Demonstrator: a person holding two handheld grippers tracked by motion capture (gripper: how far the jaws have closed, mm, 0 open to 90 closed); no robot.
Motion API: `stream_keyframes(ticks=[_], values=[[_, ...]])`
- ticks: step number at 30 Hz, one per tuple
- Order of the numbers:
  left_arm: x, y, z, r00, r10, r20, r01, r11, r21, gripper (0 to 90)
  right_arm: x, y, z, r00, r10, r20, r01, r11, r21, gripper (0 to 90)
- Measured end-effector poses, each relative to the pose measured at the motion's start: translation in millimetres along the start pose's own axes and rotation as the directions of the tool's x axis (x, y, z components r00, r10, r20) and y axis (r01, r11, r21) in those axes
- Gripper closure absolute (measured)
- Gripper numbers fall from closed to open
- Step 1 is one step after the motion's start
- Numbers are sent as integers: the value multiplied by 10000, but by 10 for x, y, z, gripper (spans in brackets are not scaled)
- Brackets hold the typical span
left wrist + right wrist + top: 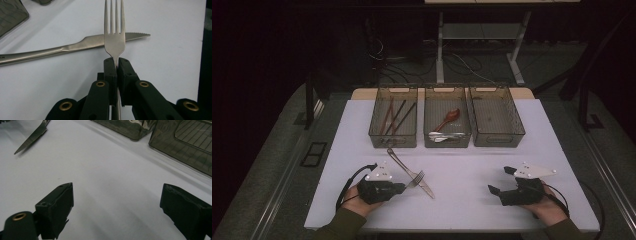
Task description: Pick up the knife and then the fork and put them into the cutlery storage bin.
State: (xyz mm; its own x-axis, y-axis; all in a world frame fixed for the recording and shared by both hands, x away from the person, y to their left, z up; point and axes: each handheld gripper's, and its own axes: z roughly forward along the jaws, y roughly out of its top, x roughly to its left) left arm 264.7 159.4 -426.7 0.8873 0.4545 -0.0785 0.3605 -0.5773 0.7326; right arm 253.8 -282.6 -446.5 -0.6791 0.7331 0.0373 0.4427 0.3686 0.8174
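Note:
A steel fork sticks out from between the black jaws of my left gripper, which is shut on its neck; the tines point away from me. In the high view that gripper sits at the table's front left with the fork crossing a steel knife that lies flat on the white tabletop. The knife runs sideways under the fork's tines, serrated tip to the right. My right gripper rests at the front right, jaws wide apart, nothing between them.
Three smoky clear bins stand in a row at the back: the left bin holds brown chopsticks, the middle bin a brown spoon and silver cutlery, the right bin looks empty. Bare white tabletop lies between the two hands.

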Motion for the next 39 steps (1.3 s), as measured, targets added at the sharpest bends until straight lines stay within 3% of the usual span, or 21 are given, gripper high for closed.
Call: stream_keyframes(ticks=[10, 18, 23, 25, 34, 39], values=[[-6, 90, -67, 9999, 105, -131, -112, 9984, -548, 858, 0, 0, 0, 10000, 5, -5, -5, 10000, 13, 119], [-56, 280, -99, 9985, 469, -289, -498, 9931, -1061, 858, -4, 24, -12, 9997, 152, -165, -153, 9999, -59, 119], [-65, 373, -72, 9972, 629, -392, -670, 9913, -1130, 858, -7, 72, -18, 9984, 482, -294, -495, 9978, -446, 119], [-66, 415, -62, 9971, 632, -425, -680, 9901, -1228, 858, -7, 115, -24, 9967, 707, -403, -728, 9960, -523, 120], [-91, 720, 139, 9950, 618, -782, -734, 9851, -1558, 858, 62, 469, -49, 9943, 710, -800, -775, 9936, -818, 121], [-132, 904, 317, 9931, 705, -936, -847, 9839, -1574, 858, 120, 656, -12, 9847, 924, -1480, -1081, 9889, -1016, 153]])
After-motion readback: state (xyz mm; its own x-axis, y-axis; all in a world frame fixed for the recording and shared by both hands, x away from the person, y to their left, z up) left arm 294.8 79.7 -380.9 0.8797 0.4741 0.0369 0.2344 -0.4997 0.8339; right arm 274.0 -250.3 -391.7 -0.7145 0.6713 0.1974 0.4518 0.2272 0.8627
